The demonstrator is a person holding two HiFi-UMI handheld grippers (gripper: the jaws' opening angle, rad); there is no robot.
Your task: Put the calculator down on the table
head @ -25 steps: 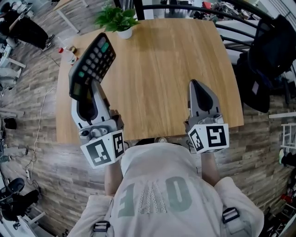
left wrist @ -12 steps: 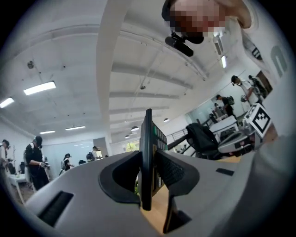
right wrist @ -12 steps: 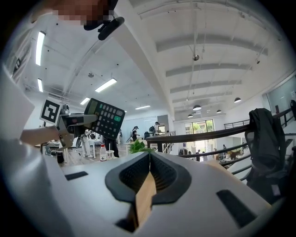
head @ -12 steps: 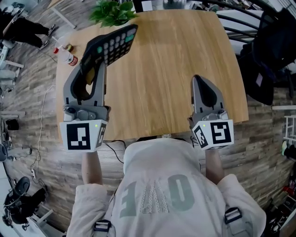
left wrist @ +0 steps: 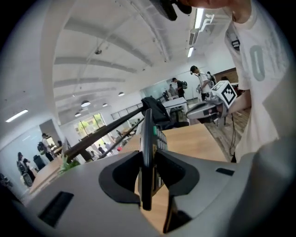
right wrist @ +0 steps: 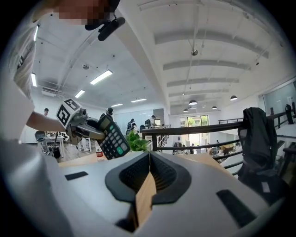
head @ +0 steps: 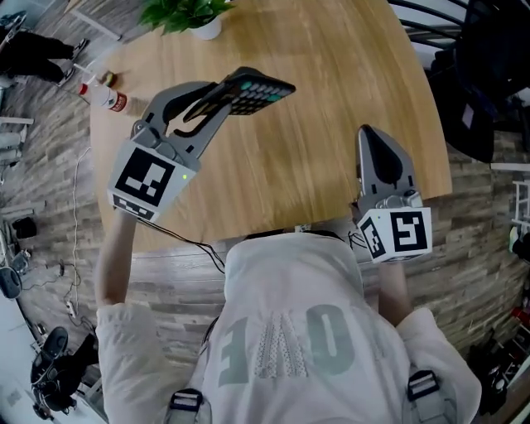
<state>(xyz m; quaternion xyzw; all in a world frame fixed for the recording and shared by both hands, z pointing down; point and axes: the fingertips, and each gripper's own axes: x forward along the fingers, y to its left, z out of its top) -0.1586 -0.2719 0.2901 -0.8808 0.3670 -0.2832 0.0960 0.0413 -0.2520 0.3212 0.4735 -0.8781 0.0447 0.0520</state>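
A black calculator (head: 252, 85) with grey and green keys hangs a little above the wooden table (head: 323, 91), tipped nearly flat. My left gripper (head: 222, 93) is shut on its near end, reaching in from the left. In the left gripper view the calculator (left wrist: 147, 148) stands edge-on, pinched between the two grey fingers. My right gripper (head: 378, 142) rests over the table's front right part, shut with nothing in it; its jaws (right wrist: 149, 162) meet in the right gripper view, which also shows the calculator (right wrist: 113, 138) off to the left.
A potted green plant (head: 184, 12) stands at the table's far left edge. A small bottle (head: 104, 96) is on the floor left of the table. A dark jacket on a chair (head: 484, 91) and black railings flank the right side.
My left gripper swung rightward and down over the table, tipping the calculator from upright to nearly flat. The right gripper stayed close to the front edge.
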